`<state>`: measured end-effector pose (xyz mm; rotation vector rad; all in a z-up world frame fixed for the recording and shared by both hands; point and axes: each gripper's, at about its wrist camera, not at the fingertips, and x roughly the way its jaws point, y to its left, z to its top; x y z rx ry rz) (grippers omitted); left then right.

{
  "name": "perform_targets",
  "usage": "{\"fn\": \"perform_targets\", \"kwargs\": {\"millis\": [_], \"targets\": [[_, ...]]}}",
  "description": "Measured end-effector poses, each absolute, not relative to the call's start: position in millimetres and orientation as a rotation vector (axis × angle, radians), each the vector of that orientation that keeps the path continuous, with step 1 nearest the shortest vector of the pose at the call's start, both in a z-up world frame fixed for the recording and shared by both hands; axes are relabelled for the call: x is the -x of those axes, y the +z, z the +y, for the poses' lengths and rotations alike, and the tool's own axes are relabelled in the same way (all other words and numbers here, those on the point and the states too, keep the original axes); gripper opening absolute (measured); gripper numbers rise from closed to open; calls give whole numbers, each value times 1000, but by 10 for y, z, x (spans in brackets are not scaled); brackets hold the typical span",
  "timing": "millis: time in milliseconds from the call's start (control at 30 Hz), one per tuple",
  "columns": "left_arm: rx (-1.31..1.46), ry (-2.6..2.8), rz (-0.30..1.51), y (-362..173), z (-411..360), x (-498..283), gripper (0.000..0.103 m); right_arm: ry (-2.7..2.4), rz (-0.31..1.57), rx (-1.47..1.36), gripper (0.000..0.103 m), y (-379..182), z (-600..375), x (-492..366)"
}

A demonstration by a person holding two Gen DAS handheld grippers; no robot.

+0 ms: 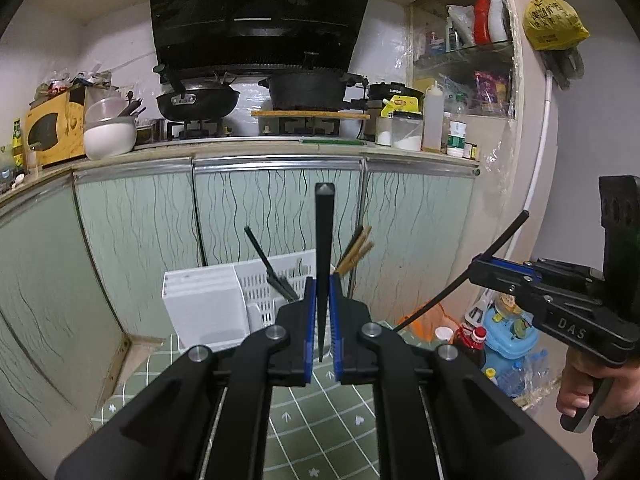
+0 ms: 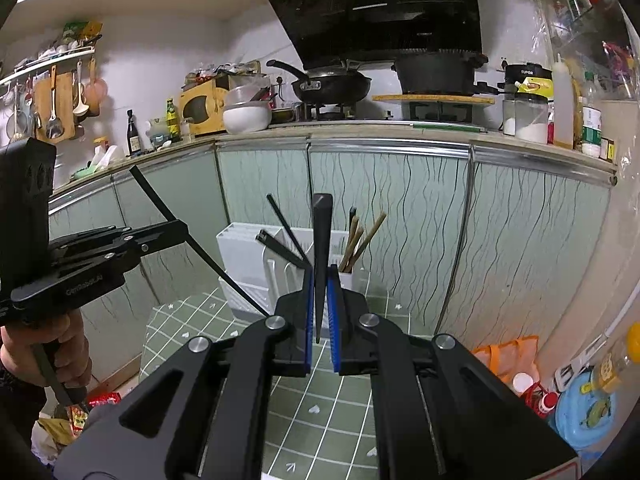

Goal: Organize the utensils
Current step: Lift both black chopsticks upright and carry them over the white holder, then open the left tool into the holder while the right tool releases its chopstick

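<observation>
My left gripper (image 1: pixel 322 284) is shut on a black chopstick (image 1: pixel 323 240) that stands upright between its blue pads. My right gripper (image 2: pixel 320 280) is shut on another black chopstick (image 2: pixel 321 248), also upright. Each gripper shows in the other's view with its chopstick slanting out: the right one (image 1: pixel 476 266) at the right, the left one (image 2: pixel 182 226) at the left. Ahead stands a white slotted utensil holder (image 1: pixel 260 296) (image 2: pixel 256 256) on a green checked cloth (image 1: pixel 320 420). It holds black chopsticks (image 1: pixel 268 268) (image 2: pixel 286 232) in one part and brown wooden chopsticks (image 1: pixel 356 248) (image 2: pixel 360 240) in another.
Green cabinet doors (image 1: pixel 260 208) rise behind the holder. A counter above carries a wok (image 1: pixel 196 100), a black pot (image 1: pixel 308 88), jars and bottles. Bottles and a blue toy (image 1: pixel 508 332) lie on the floor at the right.
</observation>
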<state>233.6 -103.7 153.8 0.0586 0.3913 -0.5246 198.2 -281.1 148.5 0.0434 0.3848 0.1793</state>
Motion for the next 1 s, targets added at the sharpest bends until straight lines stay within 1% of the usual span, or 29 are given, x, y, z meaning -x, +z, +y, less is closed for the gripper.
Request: {"fn": "perform_targets", "kwargs": {"millis": [533,767,1000], "targets": [[-40,-522,380,1795,-1203,-2925,8,198,338,-41,6,1901,-2843,-2514],[-30,-517,385,1804,-1263,-3201,8,204,343,-35,6,1900,-2797,-2849],[-30,-511,397,1688,-1311,-3496,8,191,375,-7,6,1783,-2756,-3216]]}}
